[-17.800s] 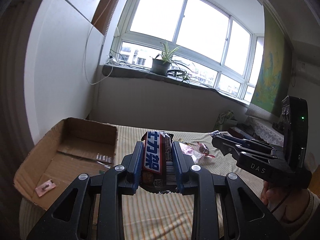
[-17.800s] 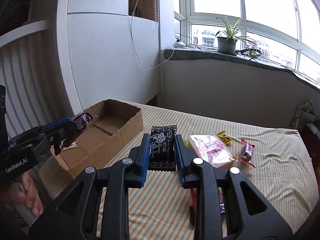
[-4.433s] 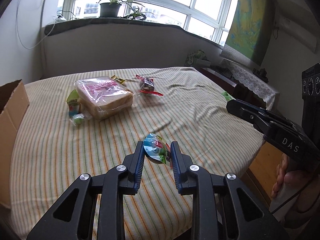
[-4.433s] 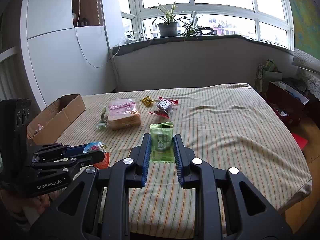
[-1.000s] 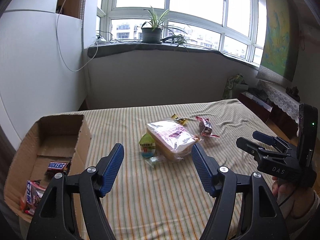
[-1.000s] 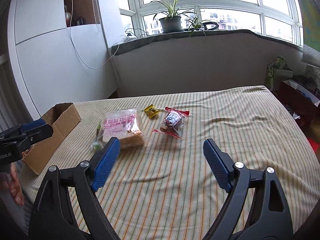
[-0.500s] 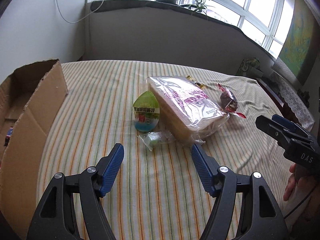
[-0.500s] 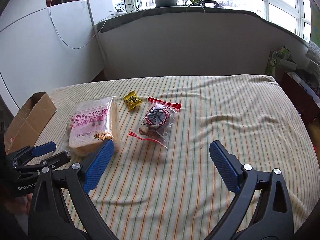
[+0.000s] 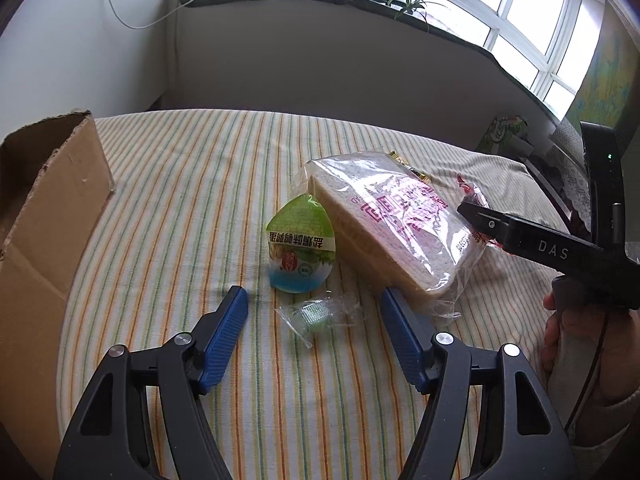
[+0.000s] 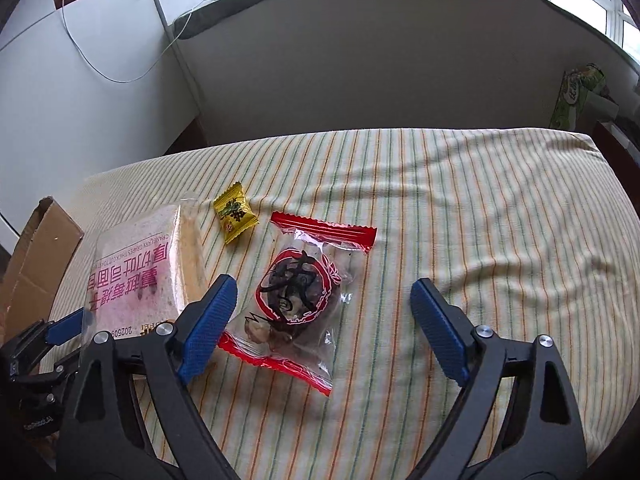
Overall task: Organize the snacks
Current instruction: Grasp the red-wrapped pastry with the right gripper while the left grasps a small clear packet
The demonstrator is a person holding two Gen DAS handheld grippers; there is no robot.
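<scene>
Two spread claws poised over snacks on a striped cloth.

My left gripper [image 9: 314, 322] frames a small clear-wrapped green candy [image 9: 316, 312] lying just ahead between its pads, jaws narrowing, touching nothing; my right gripper [image 10: 324, 320] straddles the red-edged date packet [image 10: 304, 296], long axis running away from me, jaws closing, pads not yet on it; the cardboard box [image 9: 48, 208] waits at my left.

On the bed [image 9: 180, 208], my left claw [image 9: 314, 322] faces the bread pack [image 9: 384, 224]: cardboard box [image 9: 48, 216] far left, jelly cup [image 9: 301, 250] touching its left, small candy [image 9: 316, 312] before it.
</scene>
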